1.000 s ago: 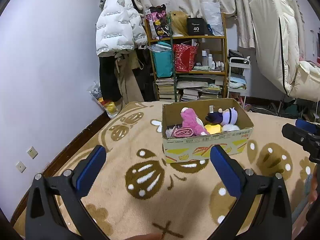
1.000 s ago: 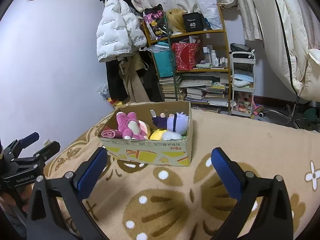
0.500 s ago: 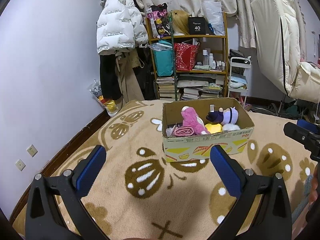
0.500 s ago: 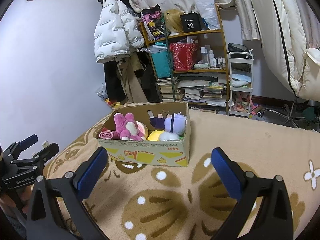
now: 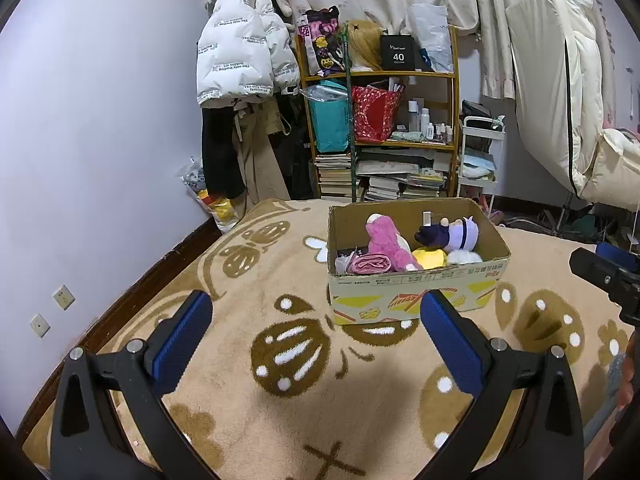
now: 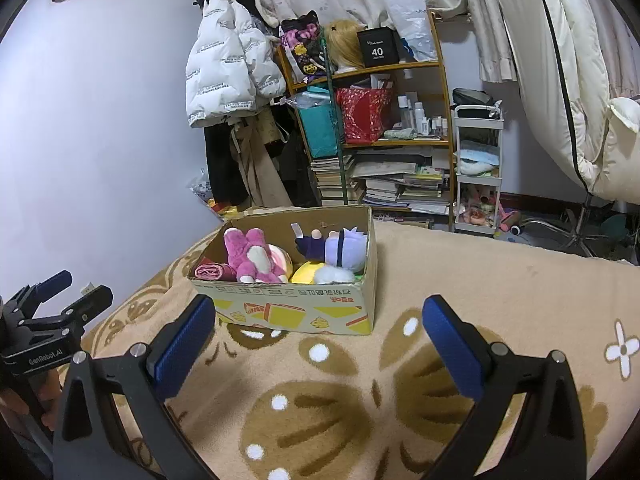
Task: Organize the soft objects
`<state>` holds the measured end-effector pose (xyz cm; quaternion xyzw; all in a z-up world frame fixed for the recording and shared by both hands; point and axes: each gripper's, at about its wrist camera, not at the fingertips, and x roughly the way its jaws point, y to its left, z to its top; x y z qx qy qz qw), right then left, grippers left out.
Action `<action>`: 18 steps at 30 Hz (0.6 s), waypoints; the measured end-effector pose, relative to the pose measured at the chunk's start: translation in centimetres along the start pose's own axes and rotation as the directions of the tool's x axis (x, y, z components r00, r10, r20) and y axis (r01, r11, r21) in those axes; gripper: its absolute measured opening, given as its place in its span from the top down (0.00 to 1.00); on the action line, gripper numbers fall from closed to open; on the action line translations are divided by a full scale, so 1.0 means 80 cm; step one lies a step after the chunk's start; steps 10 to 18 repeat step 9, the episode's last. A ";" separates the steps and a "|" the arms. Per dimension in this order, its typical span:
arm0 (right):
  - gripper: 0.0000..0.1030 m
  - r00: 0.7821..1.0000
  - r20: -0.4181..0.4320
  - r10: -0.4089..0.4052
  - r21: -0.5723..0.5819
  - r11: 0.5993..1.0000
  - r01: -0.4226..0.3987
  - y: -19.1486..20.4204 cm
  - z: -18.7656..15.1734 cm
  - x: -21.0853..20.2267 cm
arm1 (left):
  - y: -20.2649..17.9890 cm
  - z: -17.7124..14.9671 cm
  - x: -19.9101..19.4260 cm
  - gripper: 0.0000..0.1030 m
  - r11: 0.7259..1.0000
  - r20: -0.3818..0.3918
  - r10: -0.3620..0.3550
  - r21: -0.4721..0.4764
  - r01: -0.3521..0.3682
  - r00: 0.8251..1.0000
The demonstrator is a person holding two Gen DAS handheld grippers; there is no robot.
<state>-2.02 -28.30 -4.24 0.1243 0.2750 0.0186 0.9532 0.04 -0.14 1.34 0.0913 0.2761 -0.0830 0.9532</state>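
Your left gripper [image 5: 316, 312] hovers above the tan patterned carpet [image 5: 280, 380] with its blue-padded fingers [image 5: 182, 338] spread wide apart and nothing between them. Your right gripper [image 6: 320, 320] sits the same way over the carpet, fingers [image 6: 450, 346] wide apart and empty. Each gripper shows at the edge of the other's view: the right one at the far right of the left wrist view, the left one at the lower left of the right wrist view, with part of your hand [image 6: 24, 396] beneath it.

The cardboard box [image 5: 416, 292] stands on the carpet ahead of both grippers, apart from them, open at the top. Inside it you have the soft things packed together: a pink plush toy [image 5: 386, 242] lying near the middle, a rolled pink cloth [image 5: 368, 264] at the front left corner touching the plush, a purple plush doll [image 5: 456, 234] toward the back right, a yellow soft item [image 5: 430, 258] in front of the doll, and a white fluffy item [image 5: 464, 257] beside the yellow one against the front wall.

Behind the box, a wooden shelf [image 5: 400, 74] holds bags, bottles and stacks of books, and a white puffer jacket [image 5: 240, 52] hangs to its left against the wall.
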 end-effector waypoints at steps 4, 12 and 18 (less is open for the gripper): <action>0.00 1.000 0.001 -0.001 0.001 1.000 0.001 0.002 -0.001 0.000 | 0.000 0.000 0.000 0.00 1.000 -0.001 -0.002 0.004 0.002 1.000; 0.00 1.000 0.001 0.000 0.000 1.000 0.000 -0.001 0.000 0.000 | -0.001 0.000 -0.001 0.00 1.000 0.000 0.000 0.002 0.000 1.000; 0.00 1.000 0.001 0.000 0.000 1.000 0.000 -0.001 0.000 0.000 | -0.001 0.000 -0.001 0.00 1.000 0.000 0.000 0.002 0.000 1.000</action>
